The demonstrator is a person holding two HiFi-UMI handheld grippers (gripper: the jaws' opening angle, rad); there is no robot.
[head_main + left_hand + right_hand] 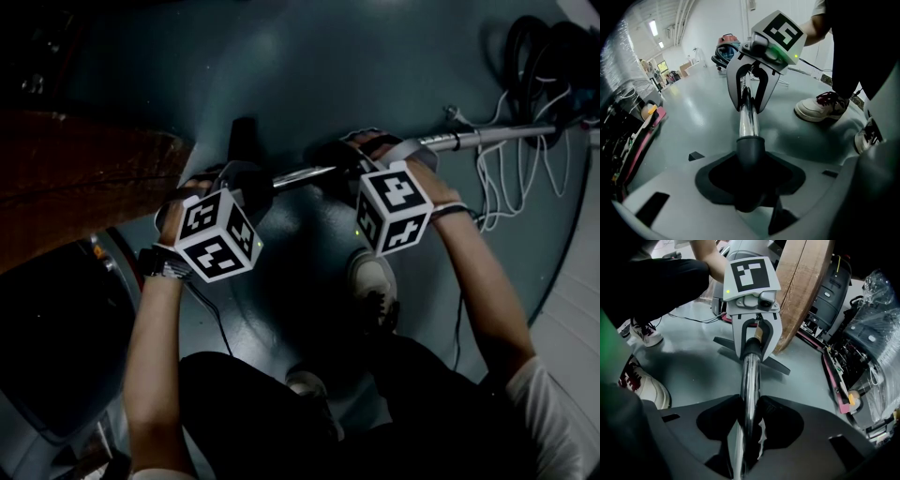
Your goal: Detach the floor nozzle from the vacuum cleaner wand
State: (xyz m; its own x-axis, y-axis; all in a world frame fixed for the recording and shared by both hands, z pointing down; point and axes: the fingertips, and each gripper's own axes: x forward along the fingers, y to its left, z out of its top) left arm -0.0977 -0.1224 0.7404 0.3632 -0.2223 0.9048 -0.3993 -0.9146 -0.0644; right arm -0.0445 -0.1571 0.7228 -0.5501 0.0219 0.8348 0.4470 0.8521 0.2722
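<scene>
Floor (309, 56): smooth, grey-blue, glossy, with soft patches of light.
Brown board (802, 287): tall slab standing on edge.
Just right of the board: black machine housing (833, 291). Further right of it: a bundle in clear plastic wrap (876, 324).
Well apart from the board, across the floor: loose white cables (506, 178) and a coiled black hose (548, 52).
Overhead: strip lights (655, 28). Walls (710, 23): white.

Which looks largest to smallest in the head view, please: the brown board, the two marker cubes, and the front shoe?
1. Brown board
2. Left cube and right cube: alike, both near the camera
3. Front shoe
</scene>
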